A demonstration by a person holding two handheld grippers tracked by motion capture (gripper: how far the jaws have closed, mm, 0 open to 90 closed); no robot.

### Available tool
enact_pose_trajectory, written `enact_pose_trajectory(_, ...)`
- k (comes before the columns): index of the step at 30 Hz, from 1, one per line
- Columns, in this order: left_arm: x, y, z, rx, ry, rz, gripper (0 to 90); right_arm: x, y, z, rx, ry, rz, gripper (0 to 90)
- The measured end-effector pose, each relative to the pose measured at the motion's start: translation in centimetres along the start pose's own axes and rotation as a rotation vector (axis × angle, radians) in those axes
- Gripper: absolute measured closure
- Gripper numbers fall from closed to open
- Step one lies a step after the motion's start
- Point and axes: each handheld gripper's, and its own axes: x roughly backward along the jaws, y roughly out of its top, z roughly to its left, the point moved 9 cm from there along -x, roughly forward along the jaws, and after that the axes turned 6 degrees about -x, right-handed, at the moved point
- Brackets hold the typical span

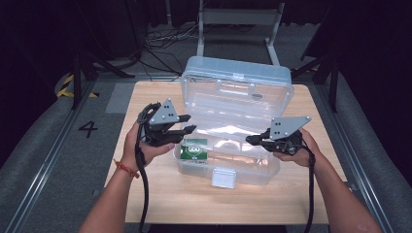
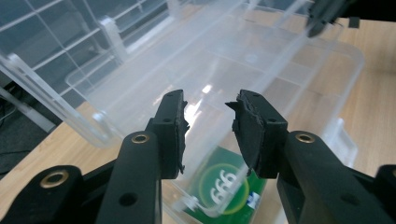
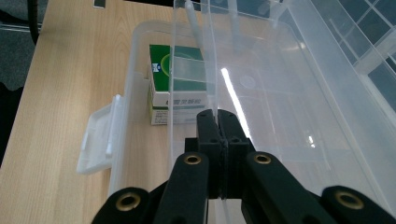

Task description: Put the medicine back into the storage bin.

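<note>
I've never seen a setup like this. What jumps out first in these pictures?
A big clear plastic box stands in the middle of the wooden table, its lid swung up and back. Inside, at its left end, lies a green carton. A person holds a black tool in each hand: the left tool hovers open over the carton, while the right tool is shut on a thin clear tray inside the box.

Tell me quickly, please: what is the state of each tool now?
Left tool: open, holding nothing.
Right tool: closed on a thin clear insert tray of the plastic box.
</note>
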Motion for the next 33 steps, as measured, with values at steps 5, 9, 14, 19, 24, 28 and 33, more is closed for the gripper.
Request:
enact_pose_trajectory(5,-0.7,0.4,2.0,0.018,0.036,0.005,65.4,0.0,0.0,0.1,0.001,-0.006,0.005,89.6)
enact_pose_trajectory(9,-1.3,0.3,3.2,0.043,0.042,0.005,72.8,0.1,-0.1,0.2,-0.005,-0.007,0.002,89.5)
enact_pose_trajectory(14,-2.0,-0.2,4.5,0.090,0.061,-0.011,77.3,0.1,-0.2,0.3,-0.003,-0.012,0.002,89.4)
enact_pose_trajectory(19,-2.4,-1.0,5.7,0.129,0.076,-0.017,80.3,0.1,-0.3,0.5,-0.002,-0.010,0.000,89.3)
enact_pose_trajectory(24,-3.2,-1.7,6.8,0.158,0.086,-0.008,81.7,0.1,-0.4,0.7,0.005,-0.012,0.007,89.0)
enact_pose_trajectory(28,-3.5,-1.7,7.3,0.162,0.088,-0.010,83.3,0.1,-0.5,0.9,0.006,-0.011,0.007,89.0)
enact_pose_trajectory(33,-3.7,-1.4,7.3,0.157,0.091,-0.013,87.1,0.1,-0.6,1.1,0.012,-0.016,0.009,88.7)
